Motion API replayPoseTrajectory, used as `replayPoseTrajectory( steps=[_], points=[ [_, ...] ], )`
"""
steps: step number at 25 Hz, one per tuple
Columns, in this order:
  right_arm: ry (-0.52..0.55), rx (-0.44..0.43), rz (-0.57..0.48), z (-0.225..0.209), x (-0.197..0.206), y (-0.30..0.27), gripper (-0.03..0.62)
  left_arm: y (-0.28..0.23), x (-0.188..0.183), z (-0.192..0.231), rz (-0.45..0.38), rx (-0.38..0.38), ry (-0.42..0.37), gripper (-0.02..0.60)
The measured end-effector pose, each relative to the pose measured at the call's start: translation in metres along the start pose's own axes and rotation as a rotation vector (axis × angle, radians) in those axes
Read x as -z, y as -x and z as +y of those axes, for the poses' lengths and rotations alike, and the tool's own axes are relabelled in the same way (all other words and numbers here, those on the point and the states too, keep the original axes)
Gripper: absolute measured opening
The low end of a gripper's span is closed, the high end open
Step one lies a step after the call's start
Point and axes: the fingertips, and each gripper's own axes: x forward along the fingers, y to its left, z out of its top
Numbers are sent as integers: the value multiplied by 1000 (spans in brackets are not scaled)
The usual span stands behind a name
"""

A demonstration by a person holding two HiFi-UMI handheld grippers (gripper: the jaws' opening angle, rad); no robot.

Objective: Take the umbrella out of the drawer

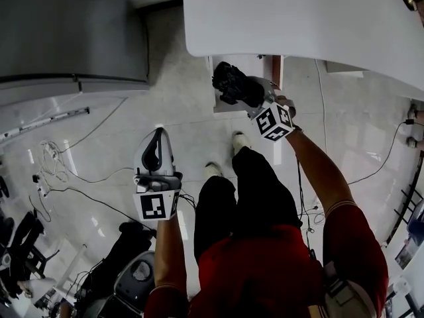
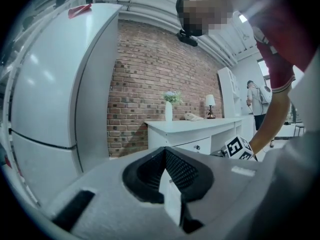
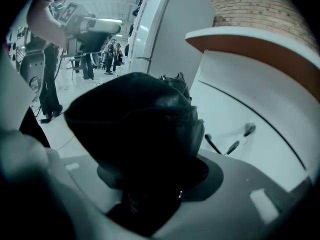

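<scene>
A black folded umbrella (image 1: pixel 233 85) is clamped in my right gripper (image 1: pixel 250 97), which holds it in the air over the open white drawer (image 1: pixel 214 106) under the white desk (image 1: pixel 298 18). In the right gripper view the umbrella (image 3: pixel 135 119) fills the space between the jaws of the right gripper (image 3: pixel 150 184) and hides the pads. My left gripper (image 1: pixel 158 152) hangs over the floor to the left of the drawer, well apart from the umbrella. The left gripper (image 2: pixel 170 184) has its jaws together with nothing between them.
A grey fridge (image 1: pixel 66 32) stands at the left, tall in the left gripper view (image 2: pixel 50 109). Cables (image 1: pixel 73 177) run over the shiny floor. The person's feet (image 1: pixel 225 158) stand in front of the drawer. A white sideboard (image 2: pixel 195 129) stands against a brick wall.
</scene>
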Motion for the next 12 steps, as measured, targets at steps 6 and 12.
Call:
replayPoseTrajectory(
  steps=[6,12],
  points=[
    [-83,15,-118,-5,-75,81,252,6,-61,-20,-27,41,-2,6],
    [-183,66,-227,-11,-140,148,253,16,-118,-40,-79,106,-25,6]
  ],
)
